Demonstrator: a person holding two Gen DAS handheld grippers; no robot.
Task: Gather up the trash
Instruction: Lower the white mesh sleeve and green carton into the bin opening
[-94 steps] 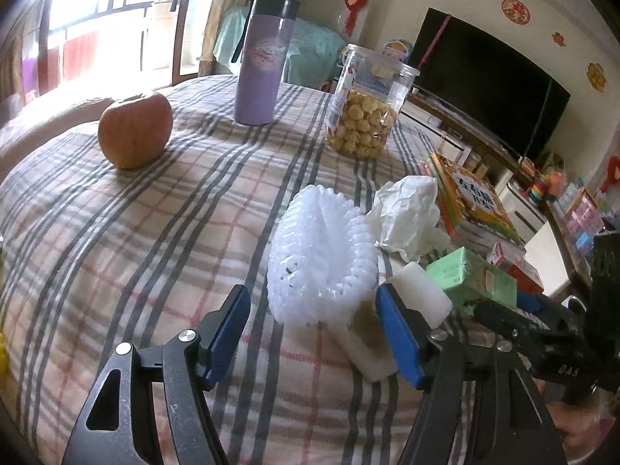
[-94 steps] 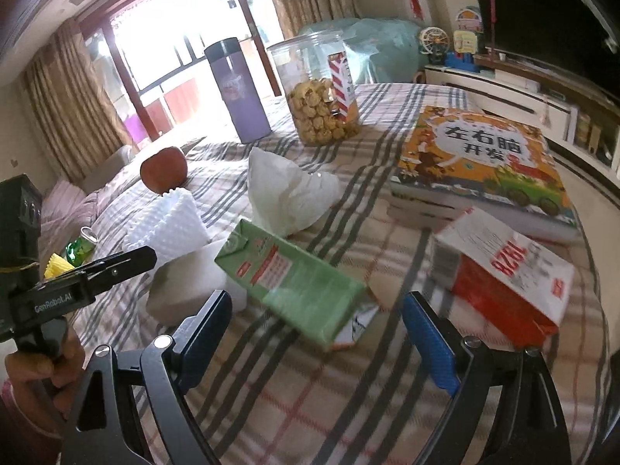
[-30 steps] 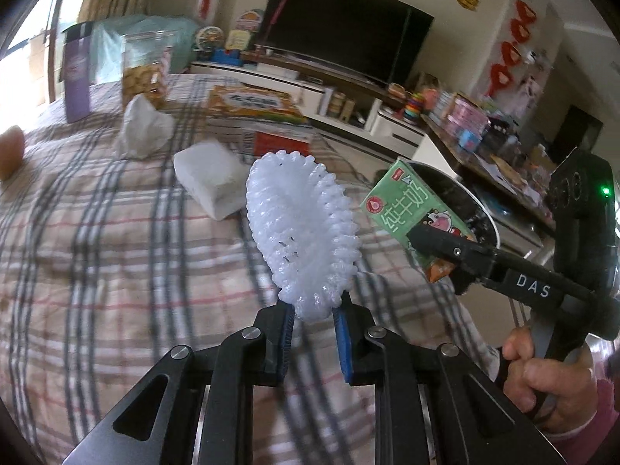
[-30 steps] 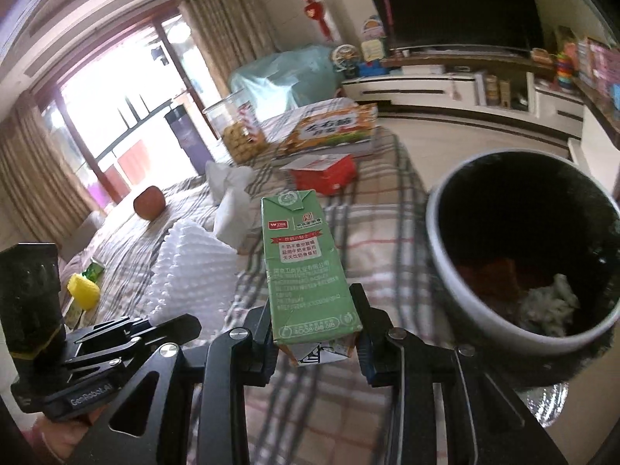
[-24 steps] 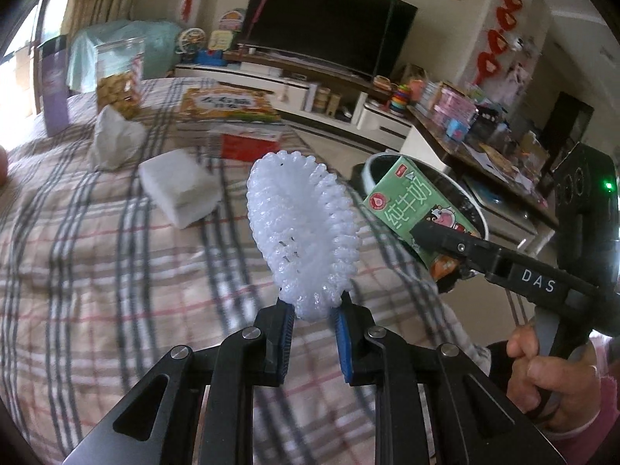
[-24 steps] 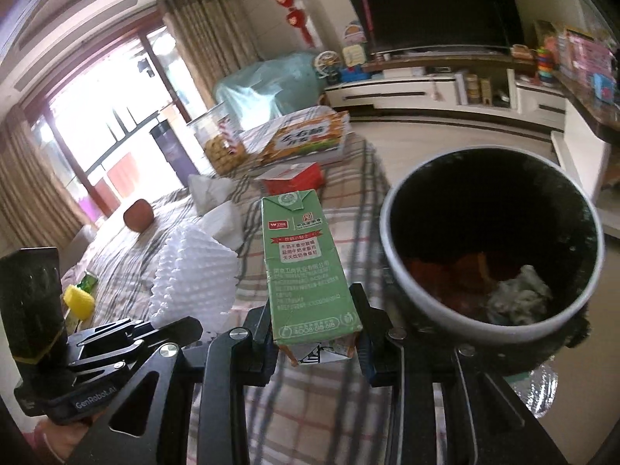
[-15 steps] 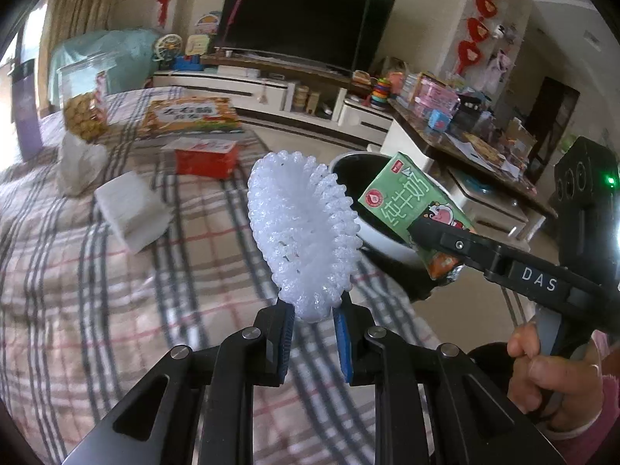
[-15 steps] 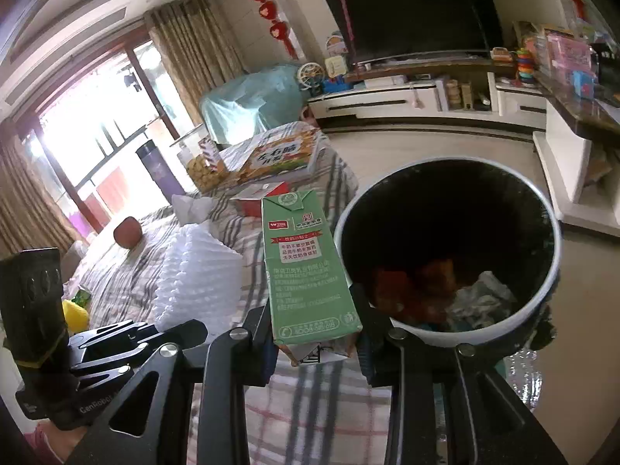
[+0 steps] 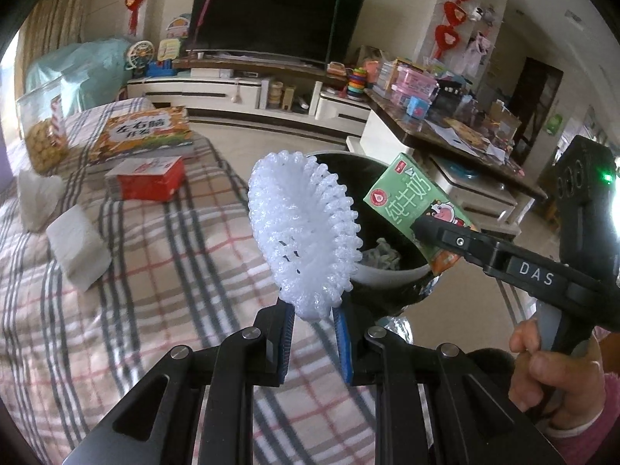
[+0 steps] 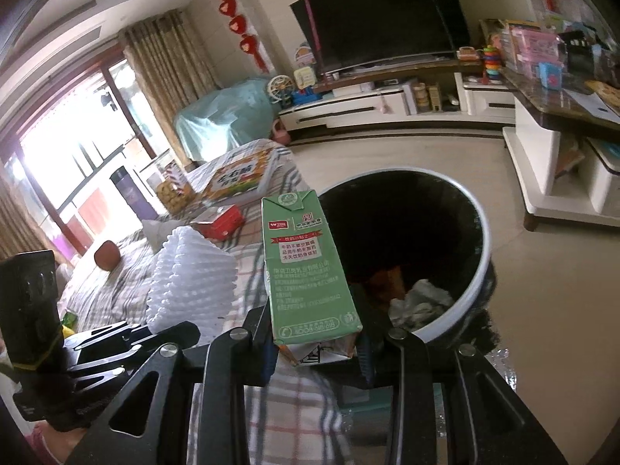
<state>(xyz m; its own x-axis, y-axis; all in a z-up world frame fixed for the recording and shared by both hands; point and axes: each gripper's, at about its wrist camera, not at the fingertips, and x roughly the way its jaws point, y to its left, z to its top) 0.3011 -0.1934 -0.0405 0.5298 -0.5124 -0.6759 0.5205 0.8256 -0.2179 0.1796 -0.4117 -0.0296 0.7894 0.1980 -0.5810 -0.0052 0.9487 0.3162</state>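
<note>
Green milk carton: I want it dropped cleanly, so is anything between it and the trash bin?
Nothing visible blocks it. The green milk carton, held in the right gripper, sits at the near rim of the trash bin, whose mouth is open with only trash inside.

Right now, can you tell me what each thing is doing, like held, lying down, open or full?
Foam net: held up, pinched in the left gripper.
Milk carton: held upright in the right gripper, beside the bin.
Bin: open, some trash at the bottom.
Tissue: lying on the blanket.
Red box: lying flat.
Book: closed, flat.
Cookie jar: upright.
</note>
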